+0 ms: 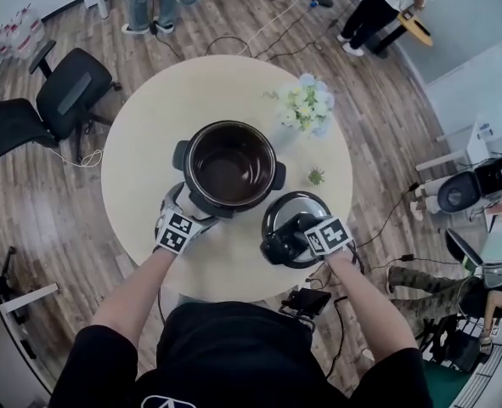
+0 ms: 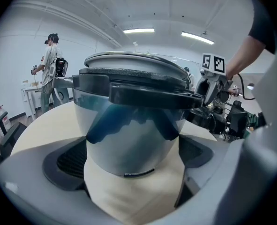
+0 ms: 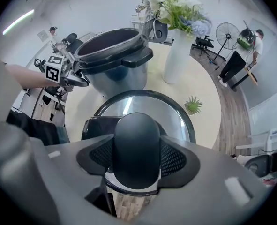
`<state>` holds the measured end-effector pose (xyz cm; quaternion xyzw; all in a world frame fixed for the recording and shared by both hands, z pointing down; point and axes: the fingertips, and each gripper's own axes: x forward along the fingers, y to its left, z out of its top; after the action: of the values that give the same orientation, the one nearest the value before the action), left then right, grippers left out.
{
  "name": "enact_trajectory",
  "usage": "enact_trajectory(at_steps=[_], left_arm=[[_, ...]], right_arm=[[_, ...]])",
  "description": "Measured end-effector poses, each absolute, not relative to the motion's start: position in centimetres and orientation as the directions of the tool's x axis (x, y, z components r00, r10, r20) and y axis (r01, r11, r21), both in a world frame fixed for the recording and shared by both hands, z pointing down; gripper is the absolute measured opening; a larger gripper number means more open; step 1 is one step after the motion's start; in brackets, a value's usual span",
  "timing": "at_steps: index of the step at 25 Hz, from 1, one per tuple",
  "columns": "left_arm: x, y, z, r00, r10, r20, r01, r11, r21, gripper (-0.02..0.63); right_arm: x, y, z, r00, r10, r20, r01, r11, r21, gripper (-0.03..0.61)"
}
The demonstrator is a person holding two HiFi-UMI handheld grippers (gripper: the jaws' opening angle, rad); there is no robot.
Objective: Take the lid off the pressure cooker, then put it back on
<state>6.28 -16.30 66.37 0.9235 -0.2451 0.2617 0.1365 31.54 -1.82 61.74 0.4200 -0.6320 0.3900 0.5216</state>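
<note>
Where floorboards (image 1: 64, 202) spread, a round table (image 1: 149, 143) holds the cooker (image 1: 229, 164).

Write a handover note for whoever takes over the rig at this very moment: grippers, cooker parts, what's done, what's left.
Left gripper: open, jaws apart at the lower wall of the pressure cooker pot, not clamping it.
Right gripper: pointing down, shut on the lid handle, holding the lid beside the pot, toward the near edge of the table.
Pot: open, looks empty, mid-table.
Done: lid is off.
Left: bring the lid over the pot and seat it.
</note>
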Motion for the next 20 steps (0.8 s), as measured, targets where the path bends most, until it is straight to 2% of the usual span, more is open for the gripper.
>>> enact_trajectory(at_steps=[10, 20], left_arm=[[6.3, -16.2, 66.2, 0.747, -0.381, 0.545, -0.521, -0.844, 0.124, 0.589], [6.3, -16.3, 66.3, 0.746, -0.382, 0.545, -0.521, -0.845, 0.122, 0.589]], right_arm=[[33.1, -1.6, 53.0, -0.105, -0.102, 0.989, -0.930, 0.363, -0.061, 0.285], [30.1, -4.5, 46.2, -0.149, -0.117, 0.982, -0.901, 0.426, -0.086, 0.285]])
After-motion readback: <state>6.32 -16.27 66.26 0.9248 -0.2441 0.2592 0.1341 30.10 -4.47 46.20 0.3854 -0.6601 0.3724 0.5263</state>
